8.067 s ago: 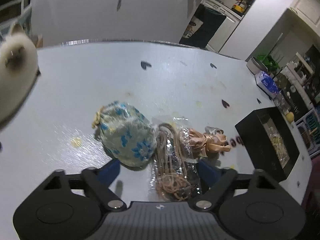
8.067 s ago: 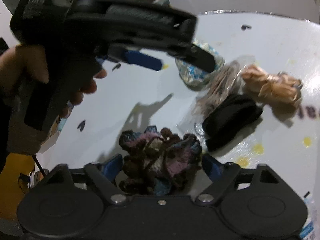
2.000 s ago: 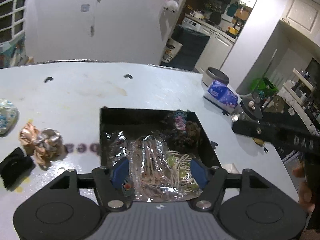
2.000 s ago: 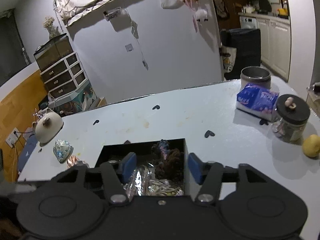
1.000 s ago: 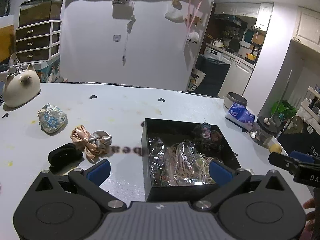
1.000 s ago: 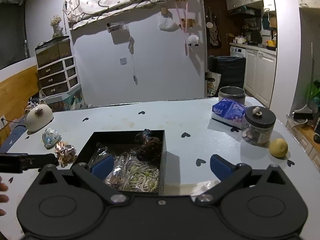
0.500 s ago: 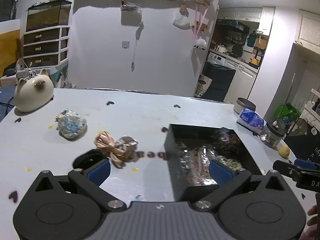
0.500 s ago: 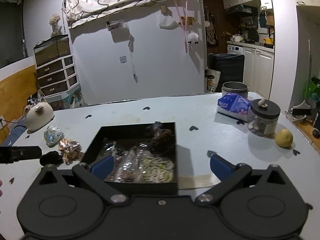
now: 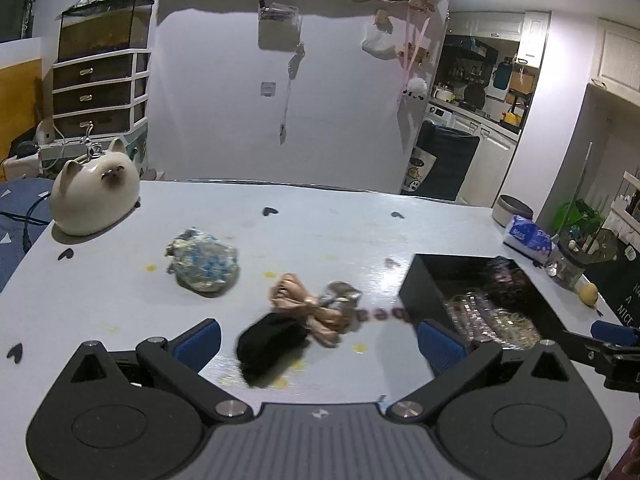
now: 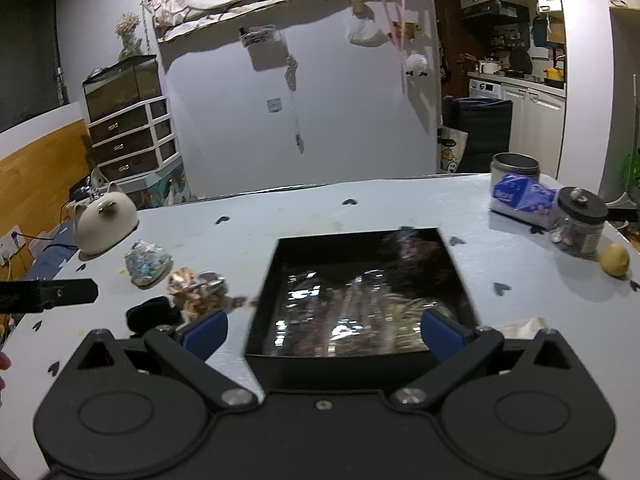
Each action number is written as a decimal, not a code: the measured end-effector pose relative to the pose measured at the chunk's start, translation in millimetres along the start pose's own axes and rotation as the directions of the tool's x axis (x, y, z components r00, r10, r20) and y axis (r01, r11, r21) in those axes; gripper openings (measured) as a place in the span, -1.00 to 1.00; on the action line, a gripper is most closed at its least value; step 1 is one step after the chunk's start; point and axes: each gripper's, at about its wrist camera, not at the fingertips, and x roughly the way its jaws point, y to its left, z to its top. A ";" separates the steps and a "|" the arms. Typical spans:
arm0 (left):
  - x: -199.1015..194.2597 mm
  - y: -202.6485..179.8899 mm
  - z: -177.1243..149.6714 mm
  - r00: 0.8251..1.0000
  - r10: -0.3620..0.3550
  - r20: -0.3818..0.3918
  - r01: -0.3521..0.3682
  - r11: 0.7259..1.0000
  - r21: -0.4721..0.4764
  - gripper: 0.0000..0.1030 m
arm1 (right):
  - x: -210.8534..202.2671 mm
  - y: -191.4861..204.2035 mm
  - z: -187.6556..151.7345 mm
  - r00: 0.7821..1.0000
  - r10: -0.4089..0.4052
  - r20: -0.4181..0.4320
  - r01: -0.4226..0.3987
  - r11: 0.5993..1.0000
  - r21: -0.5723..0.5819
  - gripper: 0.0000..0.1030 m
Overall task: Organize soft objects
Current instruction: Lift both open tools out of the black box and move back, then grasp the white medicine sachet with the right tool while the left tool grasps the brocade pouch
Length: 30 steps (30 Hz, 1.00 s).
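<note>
While both grippers hover above the pale table (image 9: pixel 328 220), neither one holds anything. The left gripper (image 9: pixel 320 340) has its jaws spread wide, and a black soft item (image 9: pixel 272 344) lies on the table between its blue fingertips (image 9: pixel 200 342). Touching the far edge of that item is a peach and silver scrunchie bundle (image 9: pixel 316 306). A blue-patterned fabric pouch (image 9: pixel 204 260) sits apart from these, farther back and to the left. A cream cat-shaped figure (image 9: pixel 94 196) stands near the left rear corner of the table.

The right gripper (image 10: pixel 324 326) also has its jaws spread wide, positioned over the near edge of a black open box (image 10: pixel 264 300). Inside the box lie clear plastic bags of cord-like contents (image 10: pixel 352 308) and a dark multicoloured yarn item (image 10: pixel 416 248) at the far right corner; motion blur hides finer detail. The left gripper's arm appears at the left edge of the right wrist view.

To the right of the box stand a metal tin (image 10: pixel 514 166), a blue tissue pack (image 10: pixel 520 198), a black-lidded glass jar (image 10: pixel 578 224) and a lemon (image 10: pixel 614 260).
</note>
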 end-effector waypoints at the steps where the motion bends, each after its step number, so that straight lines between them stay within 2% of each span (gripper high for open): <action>1: 0.8 6.7 1.2 1.000 -0.002 -0.002 0.002 1.000 0.001 1.00 | 1.9 5.8 0.0 1.000 0.001 -0.002 -0.001 1.000 -0.001 1.00; 8: 13.1 51.4 10.7 1.000 -0.024 -0.018 0.025 0.999 0.038 1.00 | 14.1 47.1 -7.8 0.999 -0.005 -0.040 0.005 1.000 0.005 1.00; 15: 44.3 94.1 28.4 0.998 -0.043 -0.050 0.047 0.995 0.093 1.00 | 28.8 83.0 -20.4 0.994 -0.024 -0.106 0.023 1.000 -0.009 1.00; 24: 105.7 134.9 61.0 0.995 -0.041 -0.085 0.051 0.993 0.110 1.00 | 57.2 112.5 -54.2 0.958 -0.056 -0.282 0.029 0.994 -0.101 1.00; 30: 148.7 140.4 70.0 0.991 -0.038 -0.127 0.067 0.972 0.226 1.00 | 67.4 119.5 -73.1 0.929 -0.097 -0.358 0.045 0.988 -0.149 1.00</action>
